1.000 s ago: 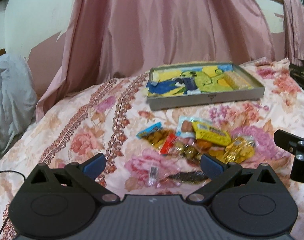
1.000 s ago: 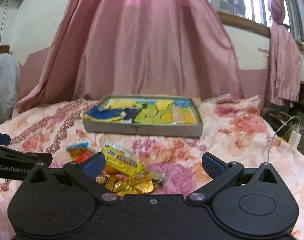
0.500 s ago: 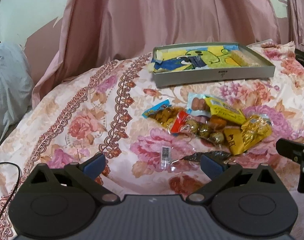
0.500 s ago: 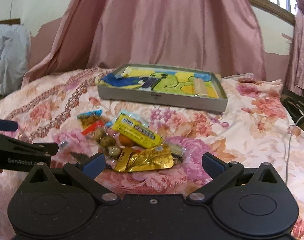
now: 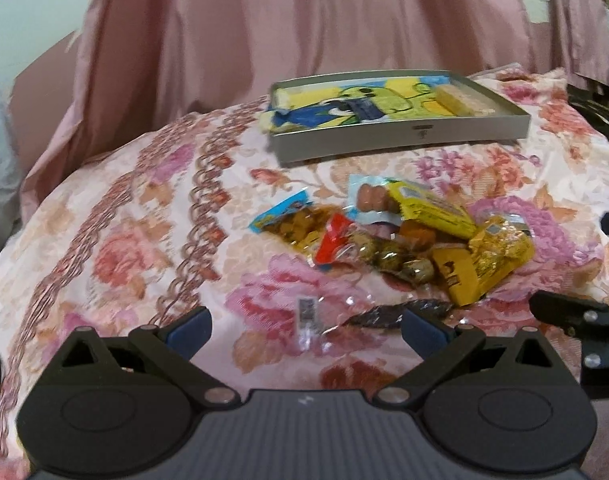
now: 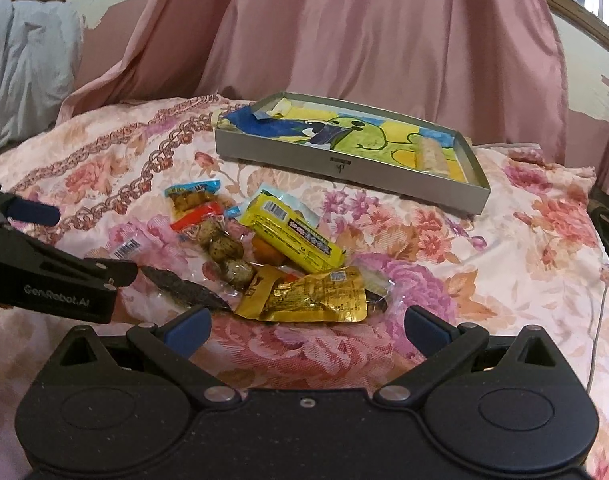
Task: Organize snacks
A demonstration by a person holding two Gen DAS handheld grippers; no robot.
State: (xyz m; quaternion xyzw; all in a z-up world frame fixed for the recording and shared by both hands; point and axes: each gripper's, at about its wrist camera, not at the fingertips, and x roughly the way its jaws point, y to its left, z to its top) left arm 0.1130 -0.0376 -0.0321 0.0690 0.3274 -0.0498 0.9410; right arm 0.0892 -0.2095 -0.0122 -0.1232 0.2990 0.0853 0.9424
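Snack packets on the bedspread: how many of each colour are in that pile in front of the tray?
Yellow: 1
Gold: 1
Blue-topped: 2
Red-topped, with speckled eggs: 1
Clear, with a dark strip: 1
Total: 6 that I can tell apart; an orange piece under the yellow one is too hidden to count.

A loose heap of snack packets (image 6: 272, 256) lies on the bed, near a shallow grey tray (image 6: 344, 162).

Floral bedspread (image 6: 444, 240) covers the bed; a grey tray (image 6: 344, 164) sits on it, and a pile of snack packets (image 6: 272, 252) lies loose just in front of the tray.
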